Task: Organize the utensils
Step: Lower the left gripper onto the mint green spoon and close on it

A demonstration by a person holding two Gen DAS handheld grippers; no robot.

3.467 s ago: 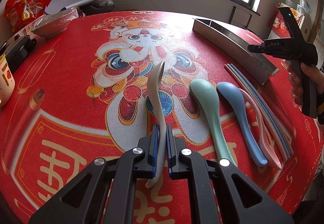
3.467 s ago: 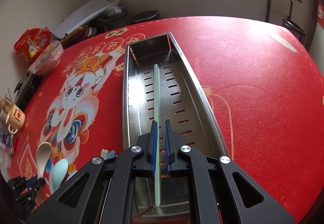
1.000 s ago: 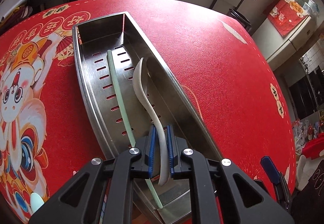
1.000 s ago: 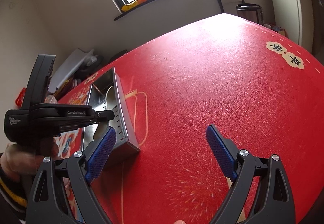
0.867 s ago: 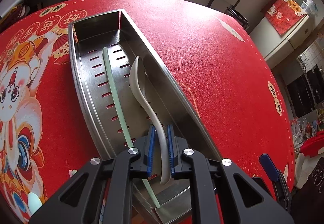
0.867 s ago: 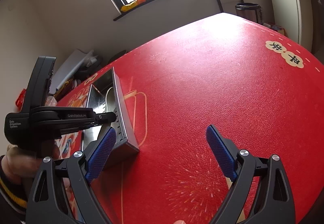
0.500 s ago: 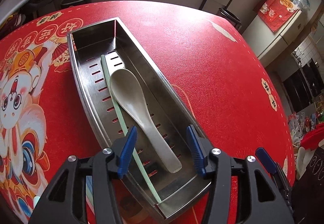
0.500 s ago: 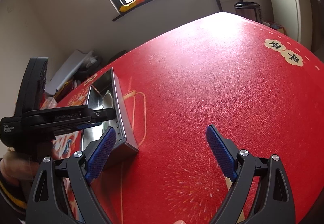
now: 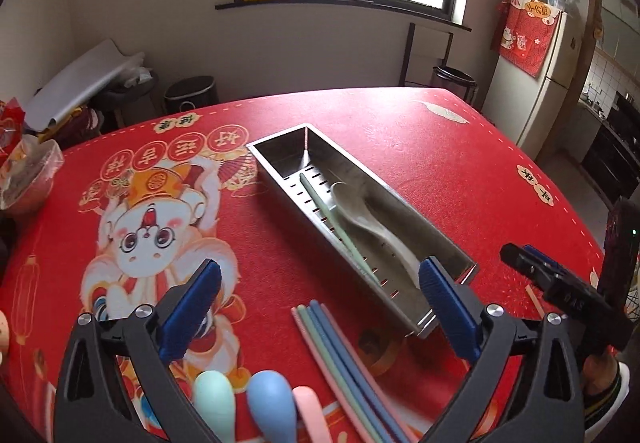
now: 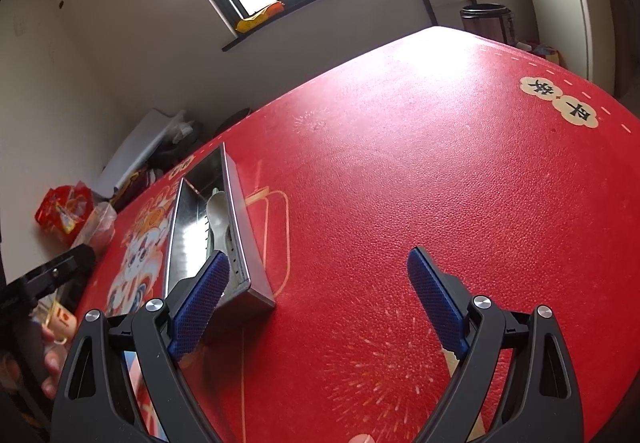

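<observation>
A long steel tray (image 9: pixel 440 239) lies on the red tablecloth. Inside it lie a pale grey spoon (image 9: pixel 368 221) and a green chopstick (image 9: pixel 332 219). My left gripper (image 9: pixel 319 269) hovers above the tray's near end, its jaws opening wide with nothing between them. Below it lie several loose chopsticks (image 9: pixel 340 355) and the green spoon (image 9: pixel 214 399), blue spoon (image 9: pixel 272 403) and pink spoon (image 9: pixel 310 407). My right gripper (image 10: pixel 317 261) stands open over bare cloth to the right of the tray (image 10: pixel 240 211), holding nothing.
A covered plastic bowl (image 9: pixel 28 179) and a red snack bag (image 10: pixel 60 215) sit at the table's far left. A mug (image 10: pixel 60 317) stands near the left edge. A thin pale stick (image 9: pixel 534 297) lies on the cloth under the right gripper.
The left gripper let go of the grey spoon, which now lies flat in the tray. Its jaws spread wide and it drew back and up. The right gripper stayed put.
</observation>
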